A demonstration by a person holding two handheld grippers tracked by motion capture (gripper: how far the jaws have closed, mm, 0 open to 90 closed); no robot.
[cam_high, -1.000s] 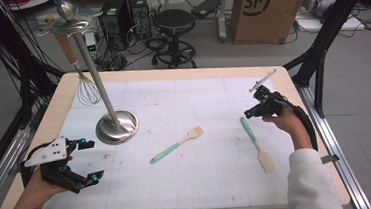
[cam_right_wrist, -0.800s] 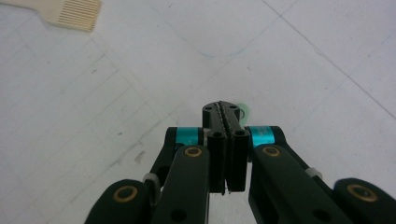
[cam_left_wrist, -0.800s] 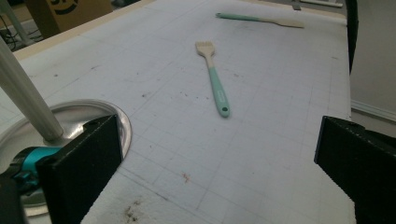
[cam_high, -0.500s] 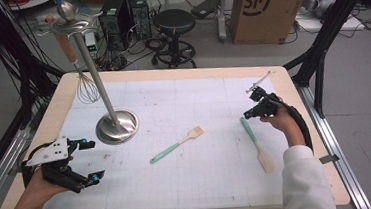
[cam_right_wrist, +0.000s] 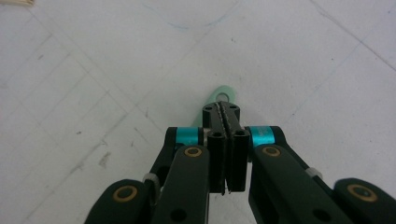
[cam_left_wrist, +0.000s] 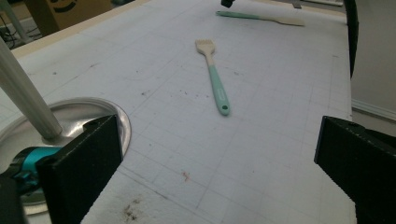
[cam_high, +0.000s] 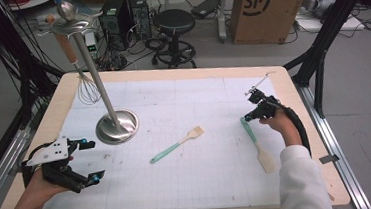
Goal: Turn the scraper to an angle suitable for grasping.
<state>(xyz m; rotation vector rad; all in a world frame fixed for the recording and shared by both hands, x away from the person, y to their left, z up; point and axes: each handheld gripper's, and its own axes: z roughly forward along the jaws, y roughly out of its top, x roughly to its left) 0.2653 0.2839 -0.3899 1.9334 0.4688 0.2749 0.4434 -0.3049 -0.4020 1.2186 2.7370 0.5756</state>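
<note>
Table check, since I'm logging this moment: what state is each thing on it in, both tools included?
Left tool: open, nothing between its jaws.
Right tool: shut, tips just over the spatula's handle end.
Spatula: lying flat on the mat.
Brush: lying flat, untouched.
Stand: upright on its round base.
Whisk: hanging from the stand.

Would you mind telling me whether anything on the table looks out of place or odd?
Nothing looks damaged or spilled. The brush and the spatula lie loose at different angles on the mat, while the whisk hangs from the stand. The mat carries scattered small dark marks.
</note>
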